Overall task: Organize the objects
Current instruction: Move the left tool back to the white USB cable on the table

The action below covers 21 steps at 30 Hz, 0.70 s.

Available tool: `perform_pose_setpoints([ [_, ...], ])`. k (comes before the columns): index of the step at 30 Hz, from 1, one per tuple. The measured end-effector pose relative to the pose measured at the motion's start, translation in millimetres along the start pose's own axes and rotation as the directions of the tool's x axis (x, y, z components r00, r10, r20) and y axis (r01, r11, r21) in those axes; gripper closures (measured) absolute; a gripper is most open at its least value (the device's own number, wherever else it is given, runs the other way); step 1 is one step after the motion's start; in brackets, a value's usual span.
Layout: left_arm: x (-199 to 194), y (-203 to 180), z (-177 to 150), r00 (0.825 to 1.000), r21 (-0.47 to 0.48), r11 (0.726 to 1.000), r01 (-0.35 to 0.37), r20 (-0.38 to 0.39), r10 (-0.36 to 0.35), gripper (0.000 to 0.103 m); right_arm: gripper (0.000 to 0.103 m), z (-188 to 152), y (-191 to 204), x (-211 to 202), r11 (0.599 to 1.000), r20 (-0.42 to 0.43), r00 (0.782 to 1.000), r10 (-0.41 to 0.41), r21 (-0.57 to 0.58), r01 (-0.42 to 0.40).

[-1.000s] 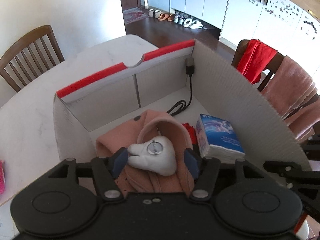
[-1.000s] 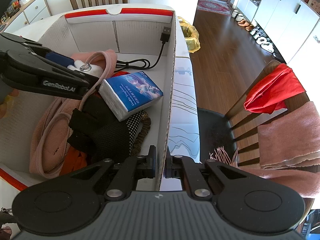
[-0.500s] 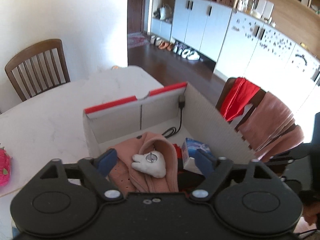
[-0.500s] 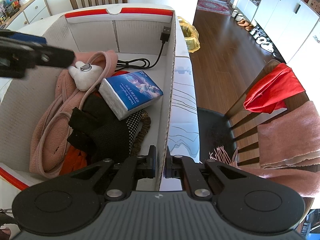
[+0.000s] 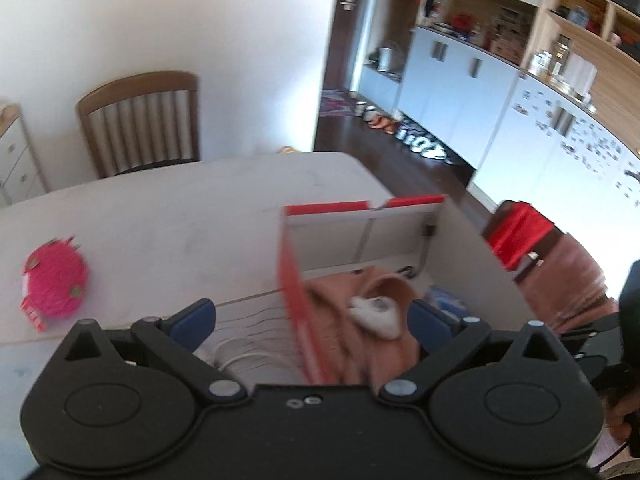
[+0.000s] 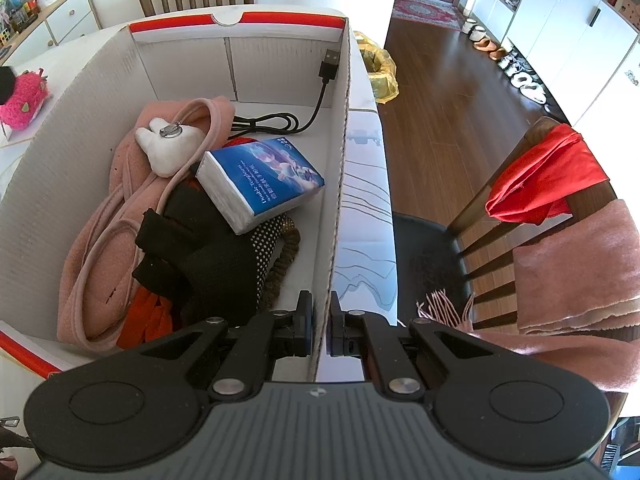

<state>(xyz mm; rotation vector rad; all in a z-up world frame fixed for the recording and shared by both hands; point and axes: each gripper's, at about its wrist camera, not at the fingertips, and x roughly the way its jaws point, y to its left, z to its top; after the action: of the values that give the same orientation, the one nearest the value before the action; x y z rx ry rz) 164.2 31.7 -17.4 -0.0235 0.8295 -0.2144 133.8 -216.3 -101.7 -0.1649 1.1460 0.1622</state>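
A white cardboard box with a red rim (image 6: 340, 184) stands on the table and holds a pink garment (image 6: 92, 248), a white tooth-shaped toy (image 6: 168, 152), a blue tissue pack (image 6: 264, 180), black gloves (image 6: 208, 256) and a black USB cable (image 6: 320, 92). My right gripper (image 6: 318, 320) is shut on the box's right wall near its front corner. My left gripper (image 5: 310, 320) is open and empty, raised above the box's left wall (image 5: 294, 300); the white toy (image 5: 376, 314) lies in the box below it. A pink plush toy (image 5: 54, 280) lies on the table at the left.
The white table (image 5: 180, 216) extends left of the box. A wooden chair (image 5: 140, 120) stands behind it. Another chair (image 6: 540, 200) at the right carries red and pink cloths. A yellow bag (image 6: 380, 68) sits beyond the box. The pink plush (image 6: 20, 100) also shows at the right wrist view's left edge.
My left gripper has lifted up and back out of the box and swung left, leaving the white toy on the pink garment. My right gripper has stayed clamped on the box wall.
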Motion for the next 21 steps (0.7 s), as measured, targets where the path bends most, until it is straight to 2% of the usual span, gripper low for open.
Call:
perform_pose_setpoints([
  [5,3,34,-14,0.997,-0.088,0.993,-0.081,-0.025,0.079,0.001,0.097,-2,0,-1,1.000,0.000,1.000,0.000,-0.004,0.000],
  [9,11,51,-30,0.991,-0.120,0.984,-0.129,-0.052,0.123,0.001,0.097,-2,0,-1,1.000,-0.002,1.000,-0.004,-0.008,0.004],
  [15,33,62,-53,0.982,-0.129,0.977,-0.170,-0.105,0.157,0.001,0.097,-3,2,-1,1.000,-0.009,1.000,-0.012,-0.018,0.012],
  [21,51,66,-74,0.977,-0.139,0.971,-0.193,-0.121,0.177,0.002,0.097,-3,2,-2,1.000,-0.016,1.000,-0.014,-0.021,0.014],
])
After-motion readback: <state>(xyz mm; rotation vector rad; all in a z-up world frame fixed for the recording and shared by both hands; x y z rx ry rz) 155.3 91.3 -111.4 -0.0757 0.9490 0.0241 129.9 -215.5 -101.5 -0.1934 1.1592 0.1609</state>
